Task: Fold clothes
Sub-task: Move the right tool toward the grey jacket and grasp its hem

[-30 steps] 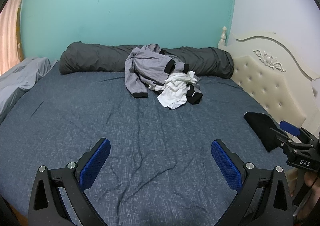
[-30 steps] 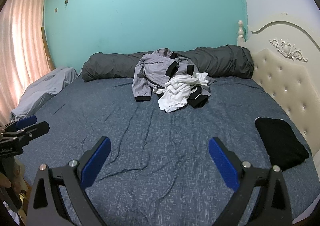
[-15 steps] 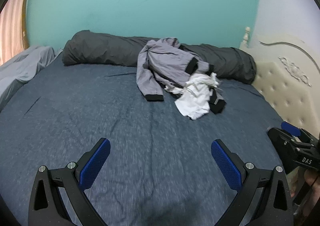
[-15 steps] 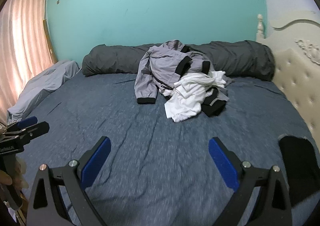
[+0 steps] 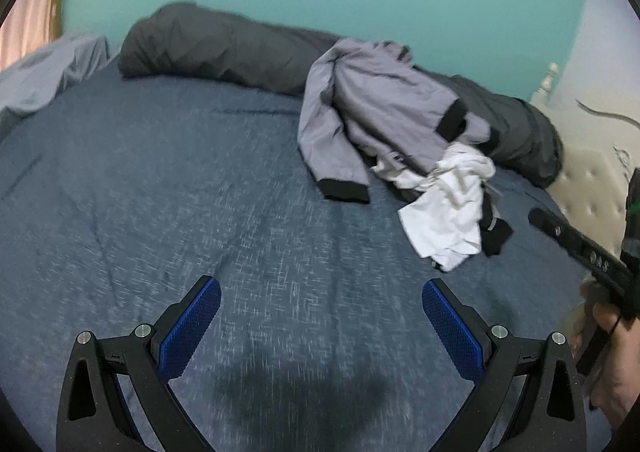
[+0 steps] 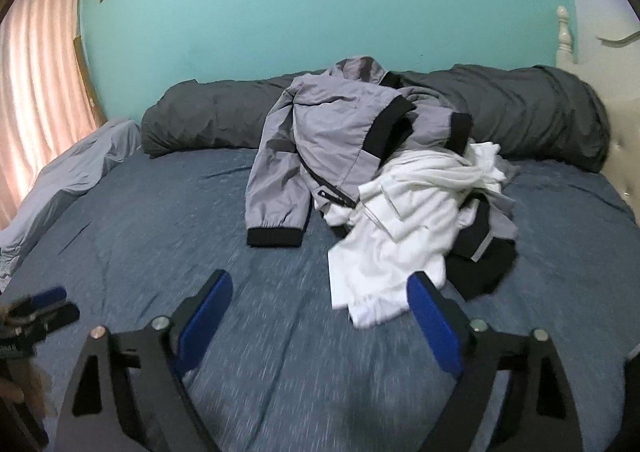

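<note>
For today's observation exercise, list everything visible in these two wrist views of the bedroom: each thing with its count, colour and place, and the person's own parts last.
Jacket: one, light grey with black cuffs, draped from the rolled duvet onto the bed.
White garment: one, white, crumpled in front of the jacket.
Black garment: one, black, under the white garment's right side.
Rolled duvet: one, dark grey, along the wall.
Bed sheet: one, blue.
Bedding: one heap, pale grey, left bed edge.
Headboard: one, cream, right.
Curtain: one, pink, left.
Wall: teal.
Left gripper: open, empty.
Right gripper: jaws closing, nothing between them.
Hand: one, holding the right gripper's handle.
</note>
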Tool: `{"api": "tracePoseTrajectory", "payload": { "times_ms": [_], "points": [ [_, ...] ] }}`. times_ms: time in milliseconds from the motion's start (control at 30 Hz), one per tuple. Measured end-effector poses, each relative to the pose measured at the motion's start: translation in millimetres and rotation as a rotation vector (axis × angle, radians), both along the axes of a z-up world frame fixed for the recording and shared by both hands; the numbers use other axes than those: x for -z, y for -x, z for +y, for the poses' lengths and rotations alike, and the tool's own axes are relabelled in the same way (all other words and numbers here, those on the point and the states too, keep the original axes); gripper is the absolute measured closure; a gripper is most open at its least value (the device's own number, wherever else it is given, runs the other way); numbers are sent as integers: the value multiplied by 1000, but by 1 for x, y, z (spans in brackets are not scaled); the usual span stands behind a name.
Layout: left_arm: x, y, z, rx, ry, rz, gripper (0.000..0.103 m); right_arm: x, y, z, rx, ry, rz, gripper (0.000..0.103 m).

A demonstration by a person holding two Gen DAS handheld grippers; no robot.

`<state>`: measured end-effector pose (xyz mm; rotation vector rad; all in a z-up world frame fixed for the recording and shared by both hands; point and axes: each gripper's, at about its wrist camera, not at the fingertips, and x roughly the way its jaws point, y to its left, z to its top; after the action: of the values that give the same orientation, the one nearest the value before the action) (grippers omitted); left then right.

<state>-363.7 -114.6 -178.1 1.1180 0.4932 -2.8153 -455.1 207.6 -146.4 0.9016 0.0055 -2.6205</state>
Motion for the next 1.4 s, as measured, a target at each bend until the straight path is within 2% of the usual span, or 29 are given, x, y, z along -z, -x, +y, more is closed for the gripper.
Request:
{"api": "tracePoseTrajectory", "payload": {
  "times_ms": [33,100,533,700,900,967,1000,1033,1133,1233,1400],
  "points": [
    [6,7,-3,0,-8,-2,0,4,13,-3,-2,-3,0,23],
    [17,17,-7,-4,-11,3,0,12,40,-8,-2,-4,4,27],
    [70,68,-40,-45,-82,2,0,38,179,-33,32,-45,-14,27],
    [84,72,-49,-44,-101,9,0,52,217,-44,83,-46,-36,27],
    [87,66,-52,-22,-99,36,0,75,243,-51,101,-50,-45,29],
    [87,64,-53,-14,-98,41,0,77,244,-55,87,-55,-30,40],
    [86,63,-53,-10,-97,44,0,78,244,-57,83,-65,-28,55],
    [86,63,-53,-7,-90,45,0,78,245,-61,76,-83,-31,76],
    [88,63,-53,-3,-93,32,0,76,237,-72,47,-129,-14,100],
    [85,56,-54,-5,-94,31,0,65,215,-82,11,-166,40,101],
    [71,26,-55,-17,-100,29,0,46,165,-87,-94,-85,43,101]
  ]
}}
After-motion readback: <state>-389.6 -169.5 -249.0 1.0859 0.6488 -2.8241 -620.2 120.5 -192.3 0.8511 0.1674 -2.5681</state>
